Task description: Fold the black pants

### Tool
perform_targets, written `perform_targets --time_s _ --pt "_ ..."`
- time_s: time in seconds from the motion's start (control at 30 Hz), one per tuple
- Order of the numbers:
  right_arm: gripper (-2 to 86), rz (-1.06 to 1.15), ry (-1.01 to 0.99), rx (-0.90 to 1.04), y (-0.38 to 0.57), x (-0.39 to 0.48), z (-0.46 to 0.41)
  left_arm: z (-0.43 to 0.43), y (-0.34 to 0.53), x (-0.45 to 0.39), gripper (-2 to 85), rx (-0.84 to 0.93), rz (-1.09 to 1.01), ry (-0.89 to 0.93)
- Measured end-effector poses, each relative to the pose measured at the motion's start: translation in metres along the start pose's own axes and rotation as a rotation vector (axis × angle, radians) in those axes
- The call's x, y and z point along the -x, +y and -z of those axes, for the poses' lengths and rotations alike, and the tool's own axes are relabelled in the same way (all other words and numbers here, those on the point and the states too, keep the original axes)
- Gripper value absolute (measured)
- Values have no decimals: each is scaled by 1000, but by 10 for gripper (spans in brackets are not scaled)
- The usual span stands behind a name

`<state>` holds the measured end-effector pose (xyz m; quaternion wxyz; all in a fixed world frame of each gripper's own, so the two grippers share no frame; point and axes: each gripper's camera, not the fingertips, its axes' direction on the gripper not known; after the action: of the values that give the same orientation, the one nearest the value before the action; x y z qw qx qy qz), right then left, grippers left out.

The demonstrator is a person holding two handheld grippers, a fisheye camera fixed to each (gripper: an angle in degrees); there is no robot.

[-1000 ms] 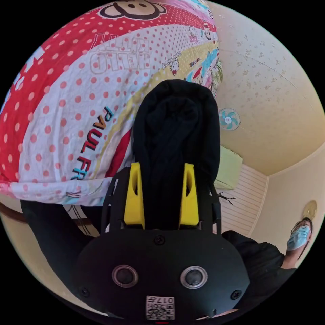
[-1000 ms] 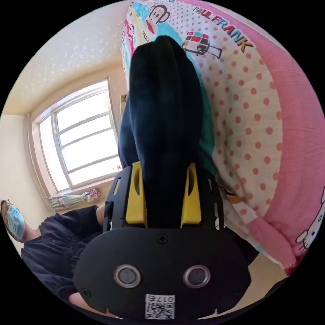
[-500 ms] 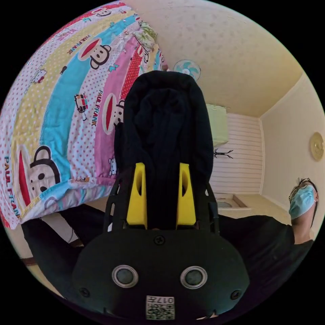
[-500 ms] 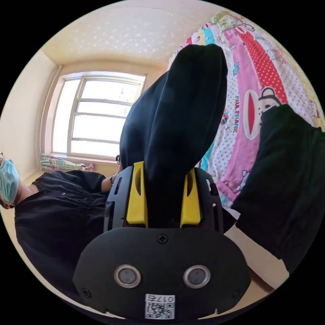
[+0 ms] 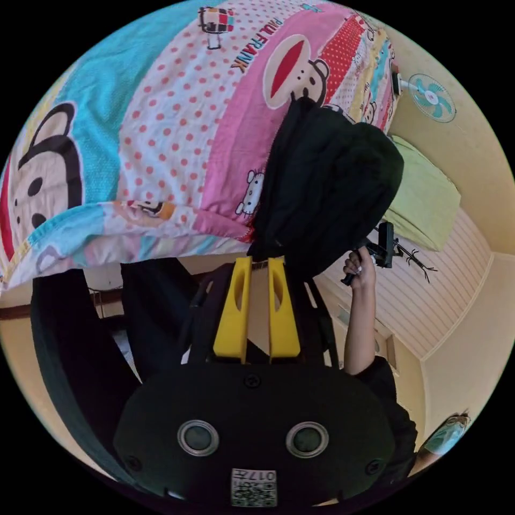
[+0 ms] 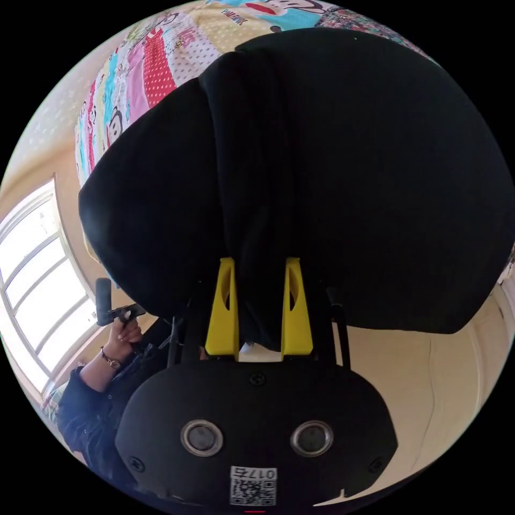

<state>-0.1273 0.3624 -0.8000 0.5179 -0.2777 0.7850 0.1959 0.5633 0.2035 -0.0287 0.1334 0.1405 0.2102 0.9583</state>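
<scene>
Daylight is pouring in through the window (image 6: 32, 289), blowing it out white. The black pants (image 6: 332, 177) are reading as flat, detail-less dark. Fisheye distortion is bending the walls and bedspread (image 5: 161, 118) toward each rim; focus is staying sharp.

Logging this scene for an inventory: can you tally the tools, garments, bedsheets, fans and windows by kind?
Tools: 2 (left tool, right tool)
Black pants: 1
Patterned bedsheet: 1
Wall fan: 1
Window: 1
Total: 6
</scene>
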Motion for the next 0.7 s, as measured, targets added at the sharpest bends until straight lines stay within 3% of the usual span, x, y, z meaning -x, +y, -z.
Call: perform_targets --time_s 0.1,0.27,0.43,0.53,0.7 --pt "128 35 34 25 7 16 -12 56 25 65 55 -90 116 -84" --pt "122 30 104 4 36 50 -23 189 102 161 44 -340 486 -113" --pt "65 -36 333 -195 112 112 3 236 165 178 39 -370 537 -174" --pt "23 105 490 -355 153 180 5 223 201 187 20 -329 597 -264" --pt "4 407 957 -409 164 315 -40 159 256 237 -2 -70 748 -154"
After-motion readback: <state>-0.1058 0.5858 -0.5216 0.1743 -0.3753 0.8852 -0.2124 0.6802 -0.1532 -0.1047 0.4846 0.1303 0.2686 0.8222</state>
